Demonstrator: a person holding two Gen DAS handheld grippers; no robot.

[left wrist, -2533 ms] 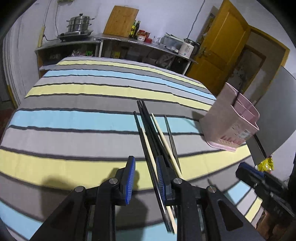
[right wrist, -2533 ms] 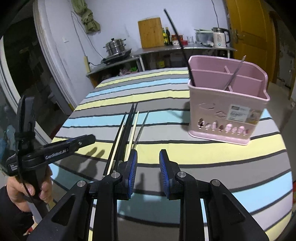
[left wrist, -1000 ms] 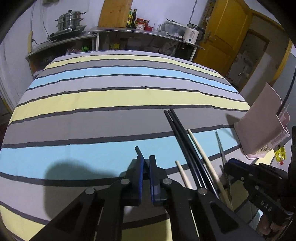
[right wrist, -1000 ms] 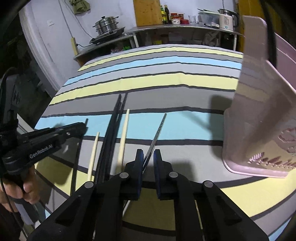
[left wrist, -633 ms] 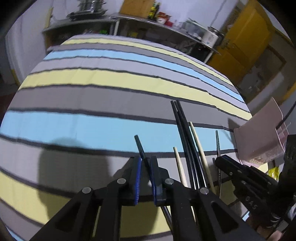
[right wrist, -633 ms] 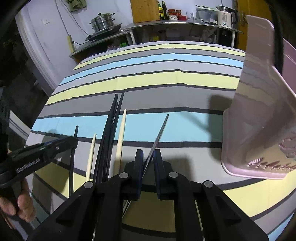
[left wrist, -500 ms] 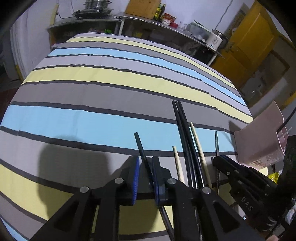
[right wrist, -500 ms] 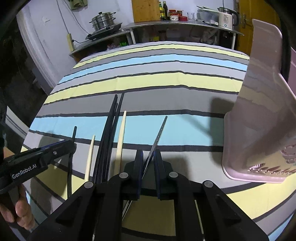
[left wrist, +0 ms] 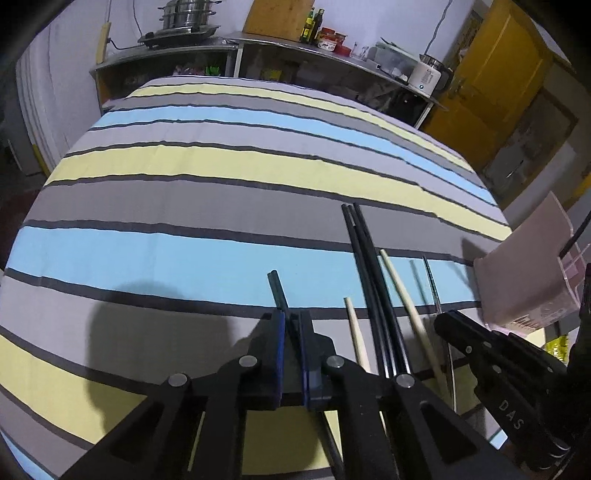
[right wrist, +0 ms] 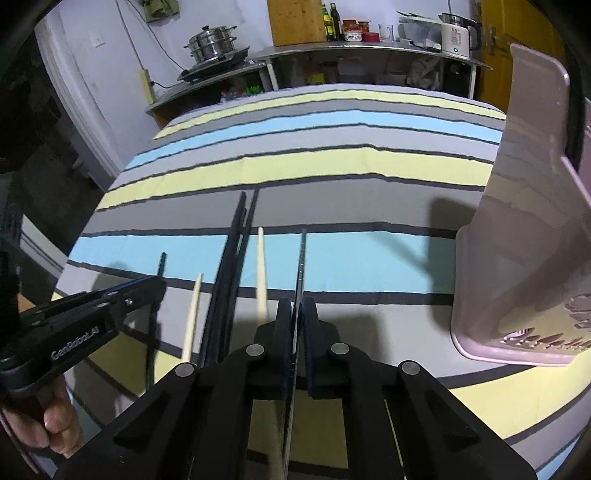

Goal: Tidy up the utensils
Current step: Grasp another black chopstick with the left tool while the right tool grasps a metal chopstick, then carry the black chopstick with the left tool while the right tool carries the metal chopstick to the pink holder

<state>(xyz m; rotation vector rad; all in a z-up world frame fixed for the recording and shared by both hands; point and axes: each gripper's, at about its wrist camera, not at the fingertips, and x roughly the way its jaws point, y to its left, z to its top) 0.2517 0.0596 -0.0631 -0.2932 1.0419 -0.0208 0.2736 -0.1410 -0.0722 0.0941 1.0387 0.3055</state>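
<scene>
My left gripper (left wrist: 291, 319) is shut on a black chopstick (left wrist: 277, 290), lifted above the striped cloth. My right gripper (right wrist: 297, 308) is shut on a thin metal chopstick (right wrist: 302, 254), its tip pointing away over the cloth. Several black chopsticks (left wrist: 364, 266) and two pale wooden chopsticks (left wrist: 400, 295) lie on the cloth between the two grippers; they also show in the right wrist view (right wrist: 236, 254). The pink utensil holder (right wrist: 535, 236) stands at the right, and its corner shows in the left wrist view (left wrist: 528, 273).
The striped tablecloth (left wrist: 221, 173) covers the table. A counter with a steamer pot (right wrist: 212, 46), bottles and a white kettle (right wrist: 456, 35) runs behind it. A yellow door (left wrist: 491, 77) is at the far right. The other gripper (left wrist: 498, 369) shows low right in the left wrist view.
Both grippers closed on chopsticks: left on a black one, right on the metal one. Both have since lifted slightly; the left moved away from the bundle.
</scene>
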